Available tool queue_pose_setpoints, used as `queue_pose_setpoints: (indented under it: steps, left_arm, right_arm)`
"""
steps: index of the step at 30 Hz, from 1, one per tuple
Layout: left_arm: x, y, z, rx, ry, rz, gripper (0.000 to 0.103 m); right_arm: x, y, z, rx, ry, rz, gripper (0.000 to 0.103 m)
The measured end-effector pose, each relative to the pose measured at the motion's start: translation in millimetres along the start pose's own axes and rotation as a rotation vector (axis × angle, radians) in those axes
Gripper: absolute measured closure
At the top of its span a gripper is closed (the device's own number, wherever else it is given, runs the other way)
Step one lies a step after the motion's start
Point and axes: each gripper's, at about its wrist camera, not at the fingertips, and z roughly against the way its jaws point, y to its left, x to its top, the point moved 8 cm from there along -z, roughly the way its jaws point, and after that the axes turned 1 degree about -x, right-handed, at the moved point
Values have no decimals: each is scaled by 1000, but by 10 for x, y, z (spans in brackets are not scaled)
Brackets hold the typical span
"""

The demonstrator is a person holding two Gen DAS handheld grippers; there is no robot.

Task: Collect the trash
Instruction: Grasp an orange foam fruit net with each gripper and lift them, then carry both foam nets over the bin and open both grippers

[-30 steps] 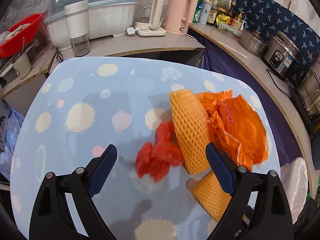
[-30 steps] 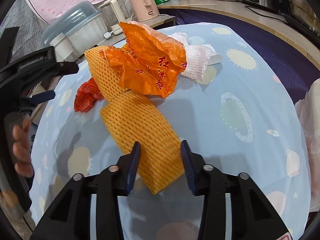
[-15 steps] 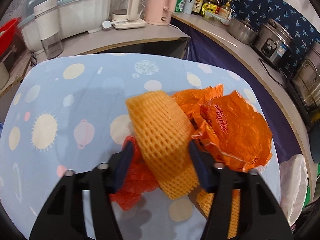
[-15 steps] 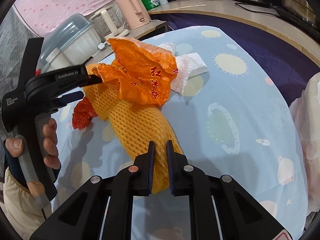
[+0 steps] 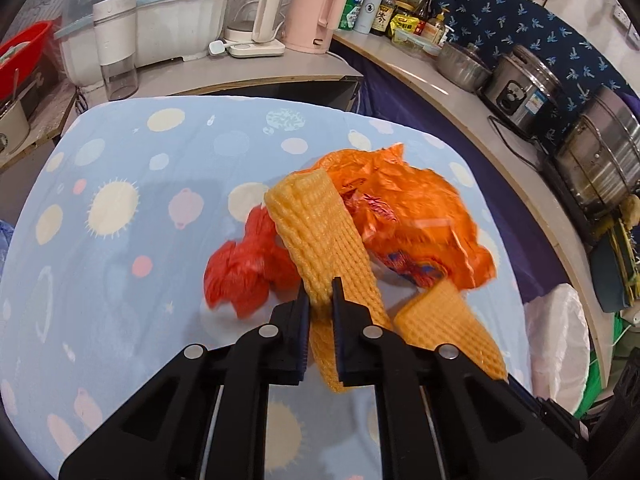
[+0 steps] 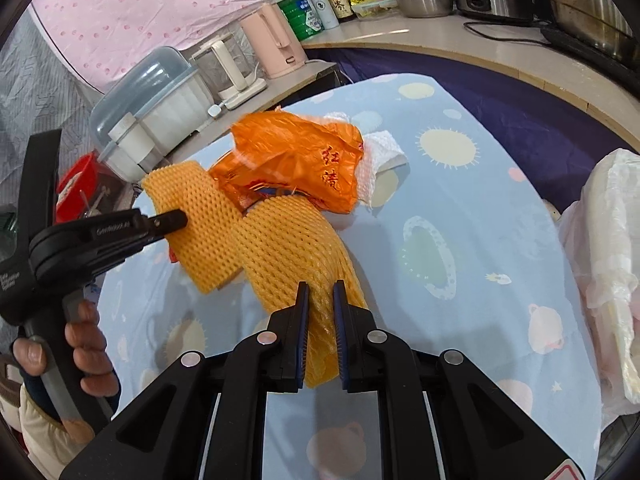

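Observation:
My left gripper [image 5: 321,289] is shut on a yellow foam net sleeve [image 5: 320,236] and holds it above the blue patterned tablecloth [image 5: 120,184]. My right gripper [image 6: 321,292] is shut on a second yellow foam net sleeve [image 6: 296,248], which also shows in the left wrist view [image 5: 448,328]. An orange plastic bag [image 5: 408,216] lies crumpled behind both sleeves. A red plastic bag [image 5: 244,268] lies on the cloth left of the left sleeve. White tissue paper [image 6: 380,160] lies behind the orange bag. The left gripper [image 6: 176,220] shows in the right wrist view, holding its sleeve [image 6: 192,208].
A white plastic bag [image 6: 600,248] hangs at the table's right edge. Behind the table a counter holds a dish rack with lid [image 5: 160,32], kettles [image 5: 312,12], bottles and steel pots [image 5: 528,88]. A red basin [image 5: 24,52] sits far left.
Both grippers closed on their foam sleeves. The left one was wide open a second ago, moved forward and now pinches its sleeve and lifts it. The right one tightened on its sleeve.

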Motion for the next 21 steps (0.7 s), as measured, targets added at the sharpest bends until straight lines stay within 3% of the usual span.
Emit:
queue_pose_setpoints:
  steps: [11, 21]
  left_arm:
    - [-475, -366, 645, -24, -22, -60, 94]
    - [-1027, -862, 822, -55, 22, -149, 93]
  right_arm:
    - [-92, -67, 649, 11, -94, -3, 91]
    - [-289, -401, 1110, -3, -147, -42, 91]
